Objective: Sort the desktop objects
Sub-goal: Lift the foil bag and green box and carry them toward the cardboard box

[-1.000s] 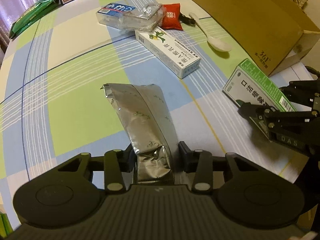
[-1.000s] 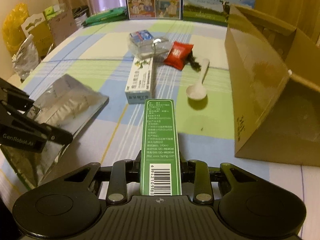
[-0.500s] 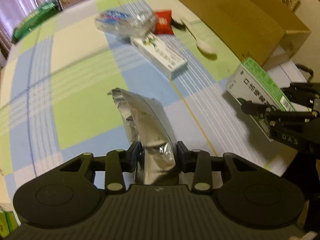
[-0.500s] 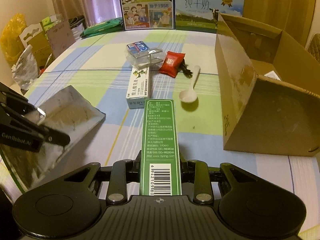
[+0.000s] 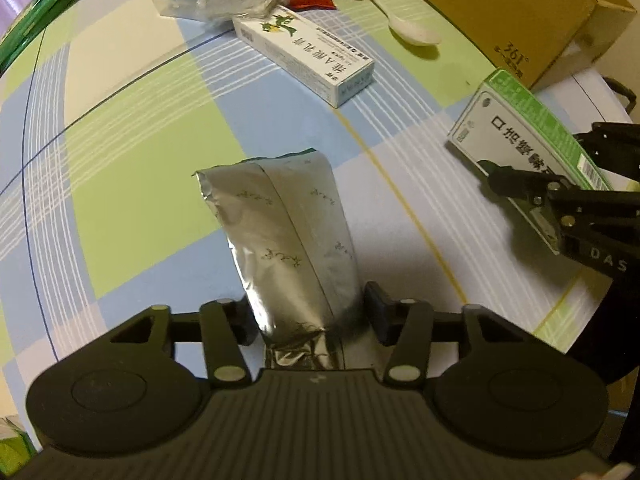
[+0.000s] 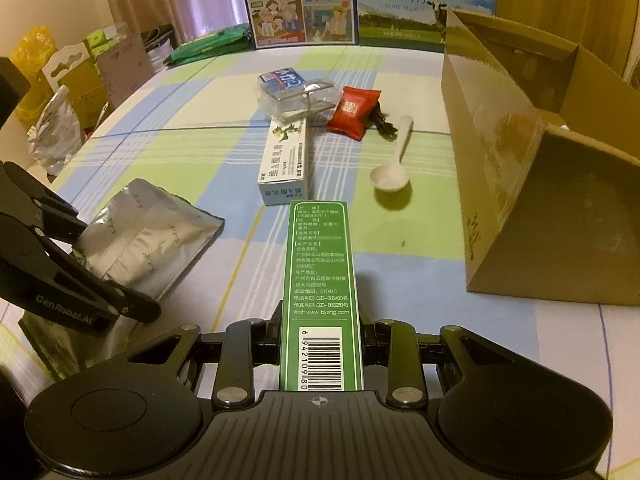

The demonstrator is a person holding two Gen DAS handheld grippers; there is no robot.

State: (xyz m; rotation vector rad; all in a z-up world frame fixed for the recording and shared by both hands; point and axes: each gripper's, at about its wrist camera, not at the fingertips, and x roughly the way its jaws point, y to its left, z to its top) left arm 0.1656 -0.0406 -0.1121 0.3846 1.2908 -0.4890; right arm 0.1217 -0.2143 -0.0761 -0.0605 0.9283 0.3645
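Carrying step: left claw [image 5: 308, 312] clamps the foil pouch [image 5: 288, 232], right claw [image 6: 320, 340] the green box [image 6: 320, 280] — next, likely the cardboard box [image 6: 520, 184] at the bench's right edge.

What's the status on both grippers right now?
Left gripper shut on silver pouch. Right gripper shut on green box. Cardboard box open, path clear; spoon on table.

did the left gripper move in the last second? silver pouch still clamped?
Yes. The left gripper, still shut on the silver pouch, has advanced toward the white carton, which now sits nearer.
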